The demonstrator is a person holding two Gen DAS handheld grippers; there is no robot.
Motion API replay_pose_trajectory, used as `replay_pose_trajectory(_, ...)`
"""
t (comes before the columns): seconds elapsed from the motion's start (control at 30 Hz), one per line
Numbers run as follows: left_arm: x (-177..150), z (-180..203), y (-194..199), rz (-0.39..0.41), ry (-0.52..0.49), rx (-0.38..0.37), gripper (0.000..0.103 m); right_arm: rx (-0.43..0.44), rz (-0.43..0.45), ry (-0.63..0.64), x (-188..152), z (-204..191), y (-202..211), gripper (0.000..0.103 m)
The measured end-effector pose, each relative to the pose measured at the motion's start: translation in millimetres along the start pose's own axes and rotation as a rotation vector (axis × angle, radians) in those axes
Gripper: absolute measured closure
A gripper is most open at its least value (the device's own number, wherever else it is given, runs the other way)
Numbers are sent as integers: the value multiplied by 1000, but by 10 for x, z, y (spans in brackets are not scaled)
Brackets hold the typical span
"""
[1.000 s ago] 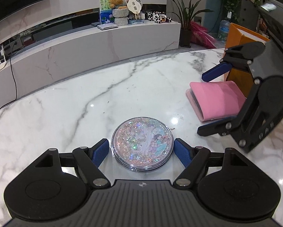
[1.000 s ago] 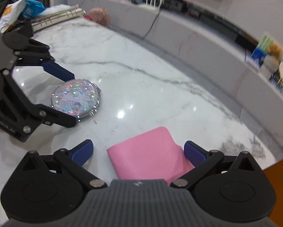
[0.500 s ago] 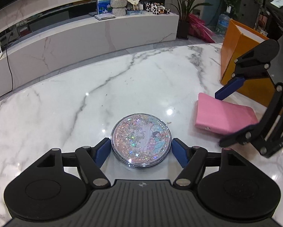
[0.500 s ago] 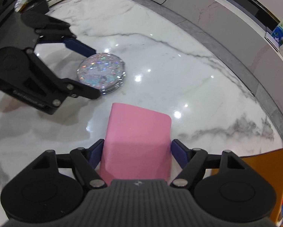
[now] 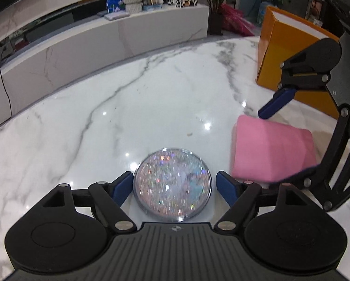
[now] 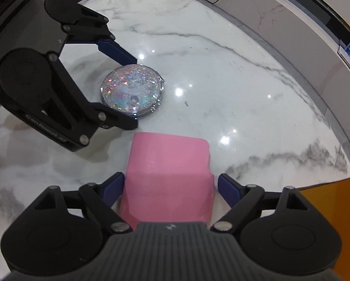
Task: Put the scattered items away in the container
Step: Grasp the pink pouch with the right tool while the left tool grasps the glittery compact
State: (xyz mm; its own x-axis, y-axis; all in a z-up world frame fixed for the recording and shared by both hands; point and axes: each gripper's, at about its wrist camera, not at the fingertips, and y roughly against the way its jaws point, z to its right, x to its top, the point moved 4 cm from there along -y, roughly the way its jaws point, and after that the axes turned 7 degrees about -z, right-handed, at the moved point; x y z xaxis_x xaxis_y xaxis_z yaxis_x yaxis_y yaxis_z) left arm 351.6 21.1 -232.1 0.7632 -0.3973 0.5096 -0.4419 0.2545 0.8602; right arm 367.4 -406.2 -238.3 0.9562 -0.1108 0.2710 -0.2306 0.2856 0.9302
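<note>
A white marble table with grey veins fills both views, with a long pale cabinet and a potted plant behind it. Taking the orange box at the table's far edge as the landmark, two loose items lie on the table: one pink pouch near the box, and one round glittery mirror farther from it, beyond the pouch. The step in hand looks like a double pick-up, one item per claw. The left gripper straddles the mirror, its jaws opening, with the blue pads just beside the rim and a thin gap showing on either side, so nothing is gripped. The right gripper straddles the pouch, its jaws also opening; the left pad sits right against the pouch's edge and the right pad stands apart. Next, each claw likely needs to close firmly on its item, lift it clear and carry it over the box's open top. The box count is one; neither item is in it yet.
</note>
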Motion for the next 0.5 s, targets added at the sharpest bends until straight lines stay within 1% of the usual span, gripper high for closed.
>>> replay_pose_trajectory(0.13,-10,-10,-8,16,2,-7,11,17,-8,-27,-19,56,-31,12)
replay_pose_trajectory(0.27,-4,-30,12,-3,10,-5,19,58,-19,-59,-39,97,-48,15)
replay_pose_trajectory(0.37,-5,-35,17,-11,6,-9,19,66,-21,-61,-41,84,-21,20)
replay_pose_trajectory(0.5,1,-36,31,-20,10,-9,19,68,-24,-63,-33,87,-18,21)
